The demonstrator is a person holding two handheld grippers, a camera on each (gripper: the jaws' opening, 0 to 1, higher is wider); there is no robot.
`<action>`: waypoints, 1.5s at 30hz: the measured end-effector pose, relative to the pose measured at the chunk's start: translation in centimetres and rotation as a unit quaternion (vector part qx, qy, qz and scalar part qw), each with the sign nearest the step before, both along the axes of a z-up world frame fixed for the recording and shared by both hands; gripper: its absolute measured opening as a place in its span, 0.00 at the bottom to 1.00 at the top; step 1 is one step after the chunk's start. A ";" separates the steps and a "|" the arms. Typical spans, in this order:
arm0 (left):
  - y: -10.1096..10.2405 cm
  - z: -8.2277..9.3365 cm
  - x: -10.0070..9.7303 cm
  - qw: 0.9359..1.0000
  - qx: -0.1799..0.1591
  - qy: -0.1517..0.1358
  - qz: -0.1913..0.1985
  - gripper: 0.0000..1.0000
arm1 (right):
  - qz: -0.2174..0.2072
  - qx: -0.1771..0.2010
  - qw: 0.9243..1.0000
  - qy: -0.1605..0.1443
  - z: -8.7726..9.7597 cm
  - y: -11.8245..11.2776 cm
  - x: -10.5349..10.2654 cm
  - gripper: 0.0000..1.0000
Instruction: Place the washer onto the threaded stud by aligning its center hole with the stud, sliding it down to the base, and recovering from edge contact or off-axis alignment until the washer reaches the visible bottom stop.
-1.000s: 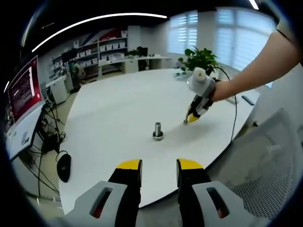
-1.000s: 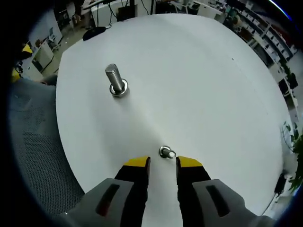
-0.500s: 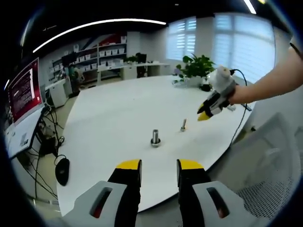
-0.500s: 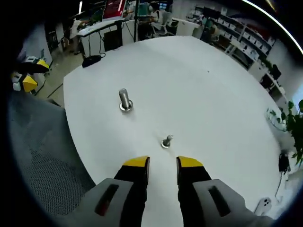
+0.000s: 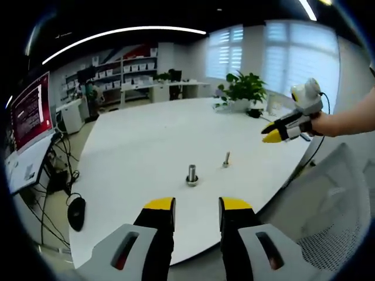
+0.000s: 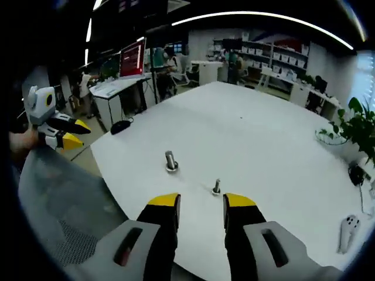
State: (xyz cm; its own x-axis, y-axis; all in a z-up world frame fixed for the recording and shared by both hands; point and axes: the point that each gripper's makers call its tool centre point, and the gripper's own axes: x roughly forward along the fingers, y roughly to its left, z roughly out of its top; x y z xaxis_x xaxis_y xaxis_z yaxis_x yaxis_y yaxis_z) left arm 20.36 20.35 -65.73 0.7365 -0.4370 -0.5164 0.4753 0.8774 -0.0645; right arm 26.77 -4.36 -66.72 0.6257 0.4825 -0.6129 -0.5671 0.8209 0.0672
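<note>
Two metal pieces stand upright on a smooth, round white tabletop (image 5: 135,146) in an open office with shelves and blinds: the thick threaded stud (image 5: 191,174) with the washer at its base, and a slimmer bolt (image 5: 226,158) nearby. Left gripper (image 5: 196,205) and right gripper (image 6: 201,202) hover with yellow-tipped fingers parted, holding nothing.

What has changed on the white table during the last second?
The right gripper pulled up and away from the small metal stud, which it left standing, jaws open and empty. The large threaded stud with a washer at its base stayed put on the white table; the left gripper stayed open.
</note>
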 end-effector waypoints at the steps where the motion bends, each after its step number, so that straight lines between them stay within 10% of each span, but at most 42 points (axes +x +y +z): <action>1: 0.0 0.1 0.0 1.000 -0.001 -0.001 0.001 0.27 | -0.003 0.003 1.000 -0.001 0.2 -0.2 -0.4 0.33; 22: 0.9 -0.2 0.3 1.000 0.008 0.005 0.026 0.30 | -0.027 0.034 0.999 -0.015 0.9 -1.6 -5.3 0.40; 45: 1.0 0.3 0.2 0.999 0.012 -0.012 0.039 0.28 | -0.047 0.031 0.998 -0.001 -0.9 -2.6 -5.9 0.38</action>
